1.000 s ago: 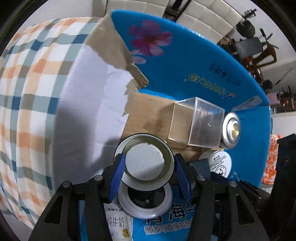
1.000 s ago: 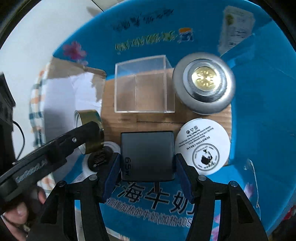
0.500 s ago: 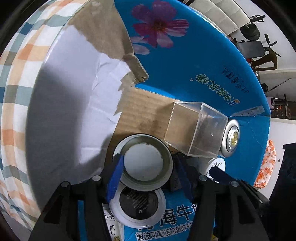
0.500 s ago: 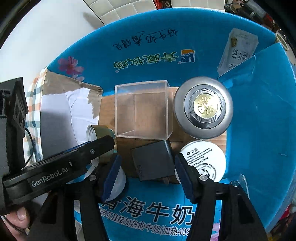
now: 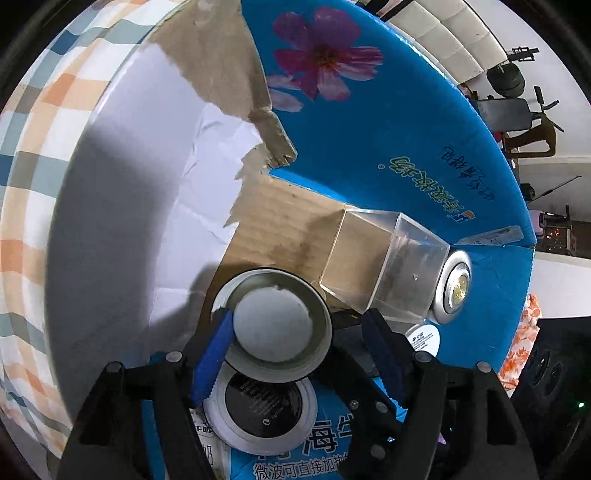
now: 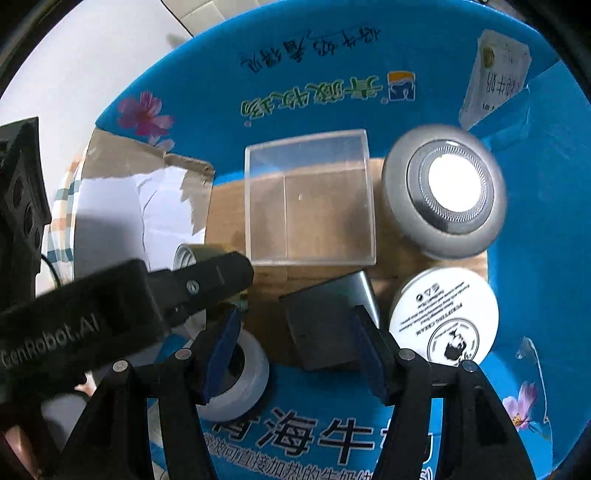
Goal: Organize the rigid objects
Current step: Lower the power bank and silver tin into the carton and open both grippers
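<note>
Checked cloth (image 5: 33,155) under it all, a tufted white sofa (image 5: 443,33) behind, plus a black gym bench (image 5: 517,110) off right.

A home: plaid tablecloth (image 5: 33,155), tufted sofa (image 5: 439,33), weight bench (image 5: 509,114).

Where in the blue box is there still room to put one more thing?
Bare cardboard floor lies between the torn white paper and the clear cube. The rest is crowded: silver puck, white cream jar, dark block.
</note>
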Demonstrator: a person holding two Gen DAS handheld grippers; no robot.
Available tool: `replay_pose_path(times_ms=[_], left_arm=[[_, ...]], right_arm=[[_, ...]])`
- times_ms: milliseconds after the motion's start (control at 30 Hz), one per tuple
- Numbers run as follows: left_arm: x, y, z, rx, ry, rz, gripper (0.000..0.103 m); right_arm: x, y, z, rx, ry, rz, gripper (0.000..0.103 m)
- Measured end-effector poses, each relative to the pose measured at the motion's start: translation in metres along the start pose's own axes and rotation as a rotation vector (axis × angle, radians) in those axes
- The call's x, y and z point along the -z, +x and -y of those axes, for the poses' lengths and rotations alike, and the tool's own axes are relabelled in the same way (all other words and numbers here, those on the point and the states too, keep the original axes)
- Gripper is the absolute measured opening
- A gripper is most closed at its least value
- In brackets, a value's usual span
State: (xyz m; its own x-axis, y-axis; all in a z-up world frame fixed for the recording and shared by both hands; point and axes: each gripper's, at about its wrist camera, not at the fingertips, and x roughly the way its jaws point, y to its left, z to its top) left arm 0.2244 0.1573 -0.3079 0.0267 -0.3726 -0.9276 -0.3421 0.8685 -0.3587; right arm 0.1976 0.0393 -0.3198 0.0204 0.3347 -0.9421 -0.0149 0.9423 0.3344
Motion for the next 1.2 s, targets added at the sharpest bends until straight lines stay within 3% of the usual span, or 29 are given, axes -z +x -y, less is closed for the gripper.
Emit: replay_pose_path(times_ms=[167, 433, 500, 567, 700, 767, 967, 1100, 1200], left_arm=[[0.003, -0.004, 0.002, 0.008, -0.009, 0.008, 0.07], [0.002, -0.001, 0.0, 0.019, -0.031, -0.005, 0.07], [0.001, -0.002, -0.001, 0.022, -0.045, -0.006, 0.07], [0.001, -0.003, -0.002, 0.021, -0.048, -0.001, 0.07], [0.001, -0.005, -0.013, 0.107, -0.107, -0.021, 0.07], [0.0, -0.005, -0.016, 0.114, -0.122, -0.025, 0.07], [0.005, -0.005, -0.013, 0.091, -0.09, -0.022, 0.07], [0.004, -0.005, -0.01, 0.069, -0.079, -0.016, 0.07], [0.005, -0.004, -0.004, 0.048, -0.059, -0.013, 0.07]], right_arm=[[0.004, 0.001, 0.008, -0.039, 0.046, 0.028, 0.064], [0.006, -0.03, 0.03, -0.15, 0.059, 0.081, 0.065], [0.005, -0.028, 0.033, -0.143, 0.059, 0.076, 0.072], [0.003, -0.025, 0.039, -0.145, 0.083, 0.058, 0.073], [0.008, -0.028, 0.044, -0.258, 0.094, 0.037, 0.073], [0.012, -0.034, 0.035, -0.275, 0.061, 0.041, 0.074], [0.012, -0.022, 0.027, -0.213, 0.066, 0.048, 0.074], [0.008, -0.02, 0.024, -0.212, 0.048, 0.058, 0.048], [0.009, -0.024, 0.014, -0.175, -0.006, 0.079, 0.036]])
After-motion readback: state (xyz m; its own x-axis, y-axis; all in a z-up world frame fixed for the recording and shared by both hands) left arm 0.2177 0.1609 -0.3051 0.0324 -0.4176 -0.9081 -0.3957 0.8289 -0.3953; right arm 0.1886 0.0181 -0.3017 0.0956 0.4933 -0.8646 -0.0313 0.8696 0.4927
